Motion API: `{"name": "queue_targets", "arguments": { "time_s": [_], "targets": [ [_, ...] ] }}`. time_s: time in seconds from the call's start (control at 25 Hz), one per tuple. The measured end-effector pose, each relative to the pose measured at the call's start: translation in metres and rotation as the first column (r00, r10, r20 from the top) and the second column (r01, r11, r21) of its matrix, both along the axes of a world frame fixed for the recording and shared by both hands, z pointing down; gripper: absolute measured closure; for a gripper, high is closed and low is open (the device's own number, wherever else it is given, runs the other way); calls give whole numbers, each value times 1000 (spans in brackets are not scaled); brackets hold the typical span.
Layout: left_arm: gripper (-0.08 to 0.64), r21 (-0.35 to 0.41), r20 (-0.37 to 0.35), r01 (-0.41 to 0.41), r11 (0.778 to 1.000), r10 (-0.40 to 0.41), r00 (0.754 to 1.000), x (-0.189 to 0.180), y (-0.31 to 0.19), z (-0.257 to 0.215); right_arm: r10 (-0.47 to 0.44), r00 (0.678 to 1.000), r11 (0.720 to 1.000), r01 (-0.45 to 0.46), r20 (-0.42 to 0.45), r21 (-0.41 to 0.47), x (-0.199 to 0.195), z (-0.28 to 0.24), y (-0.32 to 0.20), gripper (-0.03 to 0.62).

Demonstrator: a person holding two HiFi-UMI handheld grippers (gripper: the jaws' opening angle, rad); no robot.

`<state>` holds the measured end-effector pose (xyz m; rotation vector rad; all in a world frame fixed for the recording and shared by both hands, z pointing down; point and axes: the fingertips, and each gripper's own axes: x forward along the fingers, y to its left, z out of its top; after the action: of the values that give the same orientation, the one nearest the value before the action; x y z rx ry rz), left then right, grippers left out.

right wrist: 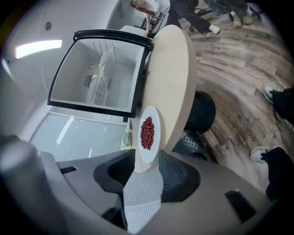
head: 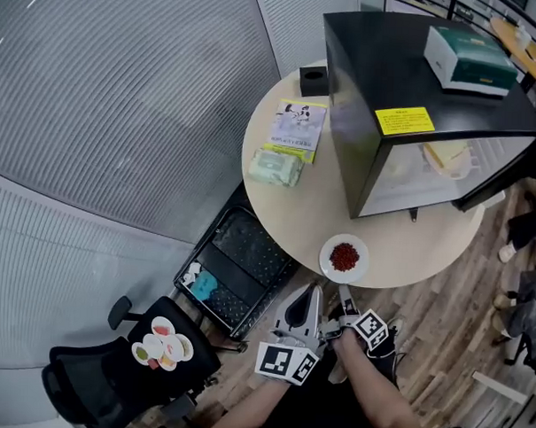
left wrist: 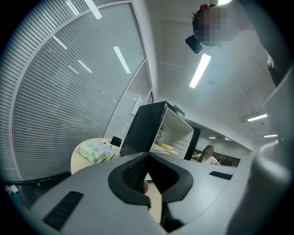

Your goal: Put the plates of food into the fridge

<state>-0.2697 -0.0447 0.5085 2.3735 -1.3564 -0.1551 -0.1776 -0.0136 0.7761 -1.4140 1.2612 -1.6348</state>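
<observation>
the plate [head: 327, 258] with small red bits of food [head: 344, 256] sits at the near edge of the round beige table [head: 313, 206], a little way in front of the black mini fridge [head: 389, 72]. the right gripper [head: 344, 297] has its fingers spread wide. the plate's near rim pokes into the gap and neither pad seems to press on it. the left gripper [head: 314, 290] hangs just beside it, tips pinched together on nothing.

the fridge stands open, and on its shelf there's another plate [head: 448, 158] with something yellowish. a teal box [head: 470, 58] lies on top of the fridge. further back on the table are a pack of tissues [head: 274, 167] and a booklet [head: 298, 126].

we see bare tabletop between the plate and the fridge. below the table's left edge a black tray [head: 239, 265] sits on the floor, with an office chair [head: 124, 371] nearby. the wood floor [head: 441, 323] is on our right.
</observation>
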Motion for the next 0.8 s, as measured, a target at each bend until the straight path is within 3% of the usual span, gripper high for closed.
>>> {"name": "queue_targets", "arguments": {
  "time_s": [0.52,0.68,0.8],
  "targets": [
    [556,14,-3,-46,999,46,999,3,-8,6,154,984,983,-143,89,-114,0,39,-16,440],
    [557,7,-5,-58,998,58,998,11,-6,7,170,979,975,-150,116,-164,0,50,-15,440],
    [557,6,-2,-65,998,65,998,15,-5,7,158,980,978,-139,119,-153,1,50,-13,442]
  ]
}}
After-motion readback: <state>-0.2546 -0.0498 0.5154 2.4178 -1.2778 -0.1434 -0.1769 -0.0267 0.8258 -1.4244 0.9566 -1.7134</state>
